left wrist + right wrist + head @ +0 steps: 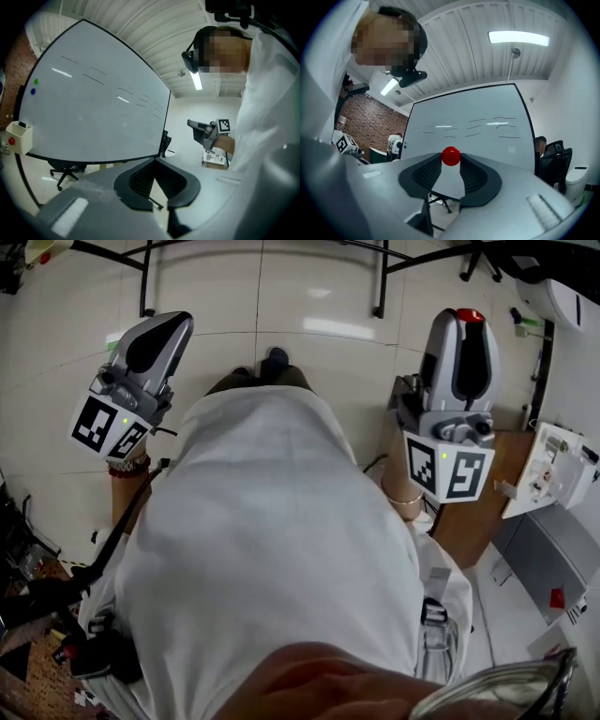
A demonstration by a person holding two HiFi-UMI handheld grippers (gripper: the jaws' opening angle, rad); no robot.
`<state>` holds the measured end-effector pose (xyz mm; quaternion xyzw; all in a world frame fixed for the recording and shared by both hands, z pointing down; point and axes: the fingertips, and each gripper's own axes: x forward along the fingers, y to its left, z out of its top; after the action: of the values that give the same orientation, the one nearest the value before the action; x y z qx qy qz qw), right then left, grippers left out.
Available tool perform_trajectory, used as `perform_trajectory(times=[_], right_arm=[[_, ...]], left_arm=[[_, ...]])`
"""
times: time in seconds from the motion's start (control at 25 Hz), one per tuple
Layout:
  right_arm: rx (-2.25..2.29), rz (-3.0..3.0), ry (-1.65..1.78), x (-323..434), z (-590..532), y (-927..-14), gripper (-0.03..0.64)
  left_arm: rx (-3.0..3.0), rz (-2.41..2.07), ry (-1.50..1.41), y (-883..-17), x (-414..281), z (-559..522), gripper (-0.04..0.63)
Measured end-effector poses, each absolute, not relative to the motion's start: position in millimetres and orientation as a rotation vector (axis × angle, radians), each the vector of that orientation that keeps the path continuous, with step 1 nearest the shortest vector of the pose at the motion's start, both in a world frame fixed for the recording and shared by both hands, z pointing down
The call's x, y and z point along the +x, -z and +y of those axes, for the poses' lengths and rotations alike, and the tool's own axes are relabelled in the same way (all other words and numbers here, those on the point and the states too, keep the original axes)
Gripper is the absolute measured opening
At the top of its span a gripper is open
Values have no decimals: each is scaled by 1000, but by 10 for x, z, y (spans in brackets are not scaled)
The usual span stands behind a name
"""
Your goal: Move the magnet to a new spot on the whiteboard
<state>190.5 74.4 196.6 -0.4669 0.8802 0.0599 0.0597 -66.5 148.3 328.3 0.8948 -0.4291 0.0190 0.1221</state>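
Observation:
A round red magnet sits pinched between the tips of my right gripper, which is shut on it. In the head view the magnet shows at that gripper's tip. Beyond it stands the whiteboard on a wheeled stand, some way off, with a few faint pen strokes. My left gripper is shut with nothing in it; its jaw tips meet. The whiteboard fills the left of that view, with a green magnet and a blue magnet near its left edge.
A white holder with a red thing hangs at the board's lower left. An office chair stands under the board. A wooden table with a white device is to my right. People stand and sit beyond the board.

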Motion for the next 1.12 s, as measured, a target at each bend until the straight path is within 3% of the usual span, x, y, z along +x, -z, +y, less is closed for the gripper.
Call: perform_trajectory(times=[0.44,0.8,1.12], right_arm=[[-1351,2589,78,1134,1086,-2025,127],[-1424,2612,75,1097,1143,-2009,127],[-1401,2627,66,1042,509,-1998,127]], left_arm=[[2589,-1262,10,-3451,-1502,2031,6],[2525,-1245,16,-3745,-1709,2115,6],[2537,-1210,5,-3771,-1606,1448,6]])
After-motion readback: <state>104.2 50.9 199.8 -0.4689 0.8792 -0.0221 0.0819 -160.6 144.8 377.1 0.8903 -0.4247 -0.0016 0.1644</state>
